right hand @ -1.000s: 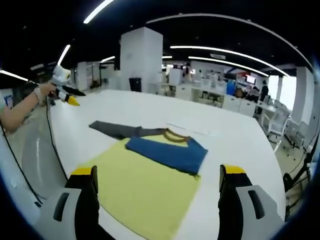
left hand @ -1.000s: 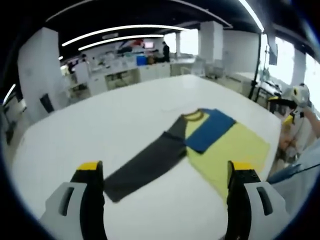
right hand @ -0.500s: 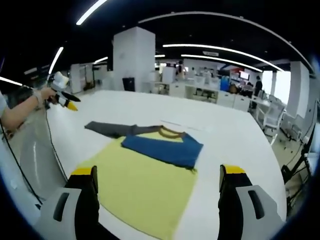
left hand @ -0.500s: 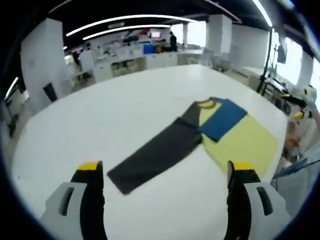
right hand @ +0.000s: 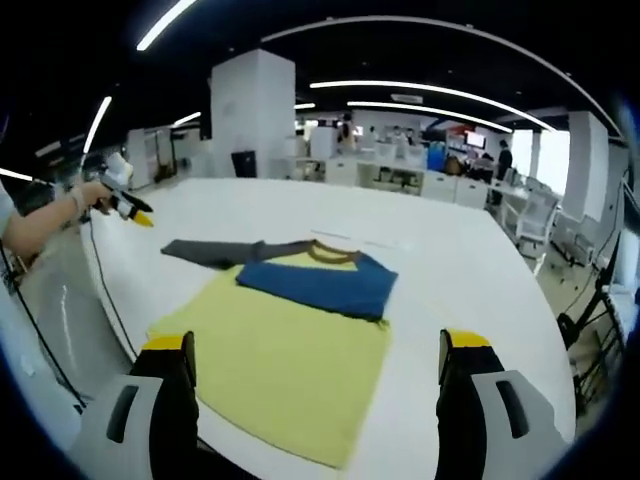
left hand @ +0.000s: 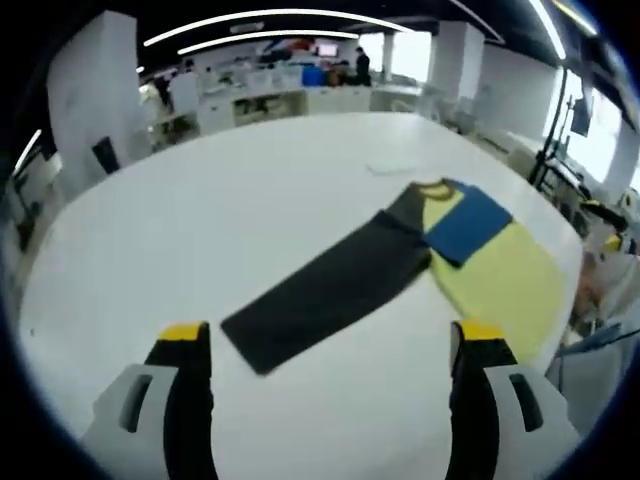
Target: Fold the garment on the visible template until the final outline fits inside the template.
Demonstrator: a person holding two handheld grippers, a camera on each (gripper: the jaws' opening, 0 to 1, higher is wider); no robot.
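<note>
Broad, smooth white surface (left hand: 200, 200), rounded at the edges. One soft flat garment (right hand: 290, 345) lying on it: yellow body, blue sleeve folded across, long dark grey sleeve (left hand: 330, 300) stretched out. Left gripper (left hand: 325, 345) and right gripper (right hand: 310, 355) above the surface, fingers spread wide, holding nothing.

My left claw (left hand: 325, 345) stands with its two yellow-tipped jaws wide apart and empty, above the white surface (left hand: 200, 230). Ahead lies the garment (left hand: 420, 260), spread flat: a dark grey sleeve (left hand: 330, 290) extends toward me, the yellow body (left hand: 510, 285) lies to the right, and a blue sleeve (left hand: 465, 225) is folded across its upper part. The collar (left hand: 432, 187) points away from me. Beyond the surface stand white desks (left hand: 270, 100) and a pillar (left hand: 95, 85).
</note>
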